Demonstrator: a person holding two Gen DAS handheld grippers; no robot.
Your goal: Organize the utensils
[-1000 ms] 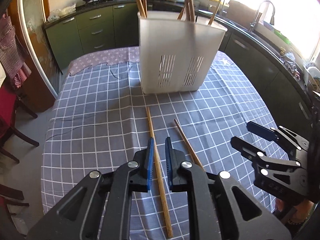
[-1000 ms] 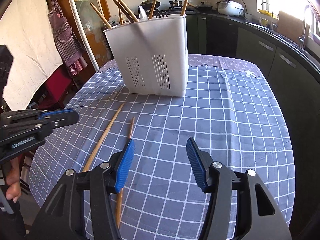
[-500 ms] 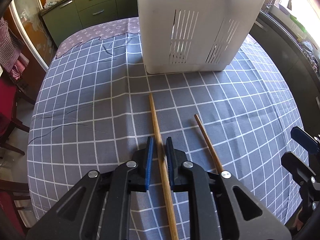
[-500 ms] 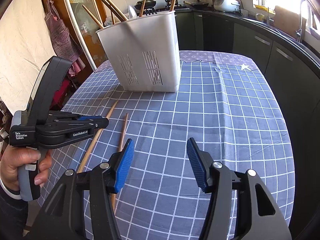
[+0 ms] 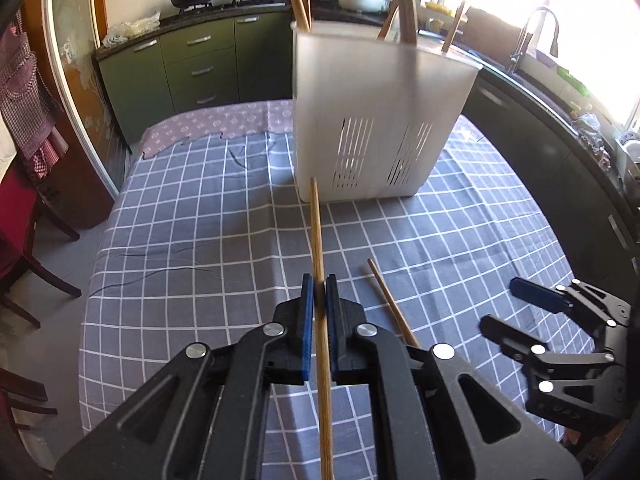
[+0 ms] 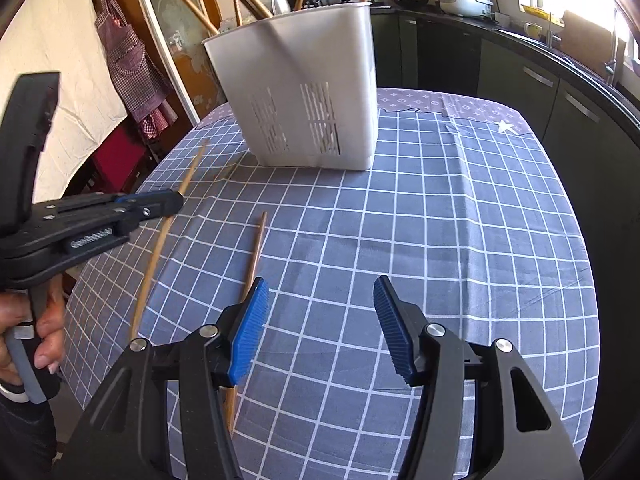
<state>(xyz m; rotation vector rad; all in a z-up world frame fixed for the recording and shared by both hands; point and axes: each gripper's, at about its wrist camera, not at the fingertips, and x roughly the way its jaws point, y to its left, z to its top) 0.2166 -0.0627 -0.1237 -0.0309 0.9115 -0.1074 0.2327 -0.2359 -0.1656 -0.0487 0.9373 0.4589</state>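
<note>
Table [image 5: 168,280]: checked cloth; two chopsticks not yet binned
Holder [image 5: 380,120]: white, upright at far end; several utensils already inside
Left gripper [image 5: 319,300]: pads clamped on long chopstick [image 5: 316,232], apparently raised, tip toward holder
Right gripper [image 6: 320,320]: fingers spread wide, empty; short chopstick [image 6: 256,248] on the cloth beside it

Table under a blue-grey checked cloth

The table [image 6: 460,220] carries a white slotted utensil holder [image 6: 312,92] at its far middle, and one wooden chopstick [image 6: 254,258] lies flat on the cloth nearer, left of centre
</note>
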